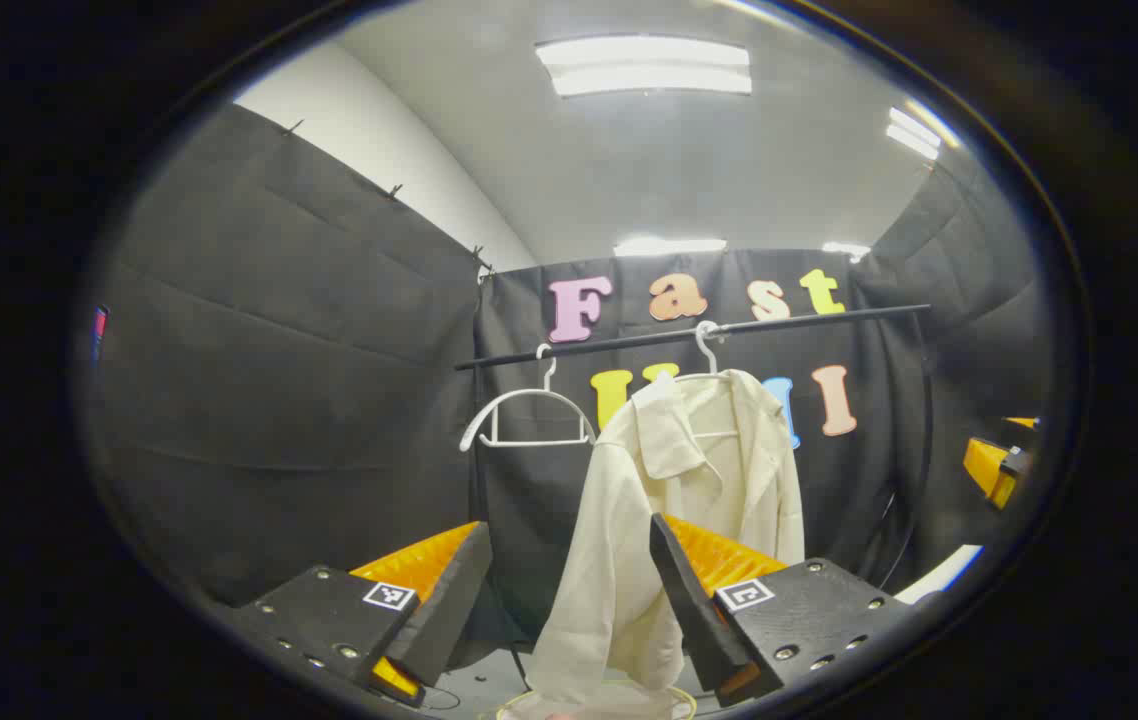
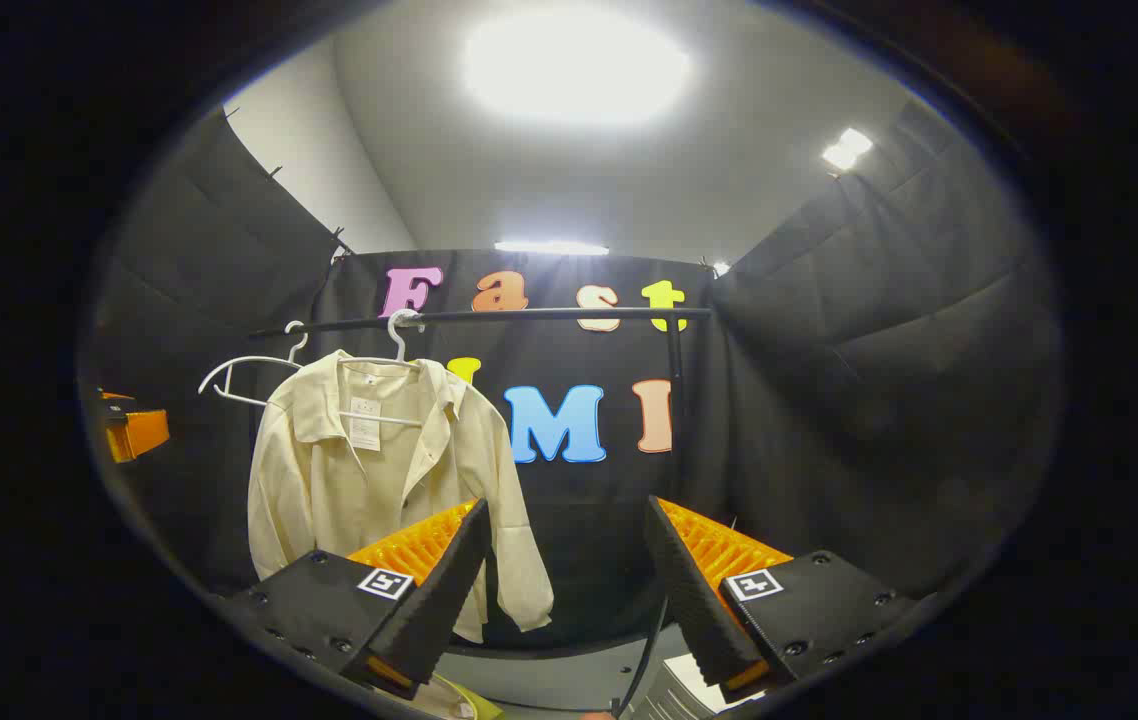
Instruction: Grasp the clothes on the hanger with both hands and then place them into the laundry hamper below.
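Between the spread fingers of the left gripper (image 1: 569, 545), in the left gripper view, hangs a cream shirt (image 1: 674, 520). Those fingers stand wide apart and hold nothing; the shirt is farther off, its lower sleeve dropping behind the finger on the right of that view. At the far right edge of the same view sits the other gripper, off to the side and away from the shirt.

From the right gripper view, the right gripper (image 2: 564, 545) also has its fingers wide apart, with nothing between them but dark cloth wall. The shirt (image 2: 379, 480) lies off to the left of this gripper, partly behind the finger on that side, and is not touched by it.

The shirt hangs on a white hanger (image 2: 399, 345) hooked over a black rail (image 2: 489, 317) that runs across the back of the booth. Its long axis runs straight down, collar at the top, sleeves and hem pointing to the floor. The front is unbuttoned and faces the grippers, with a label showing inside the neck.

Beside it on the rail hangs a bare white hanger (image 1: 527, 418), close to the shirt's shoulder. At the bottom of the left gripper view, under the hem, a yellow-green rim (image 1: 599, 700) peeps out; I cannot tell whether it is the hamper.
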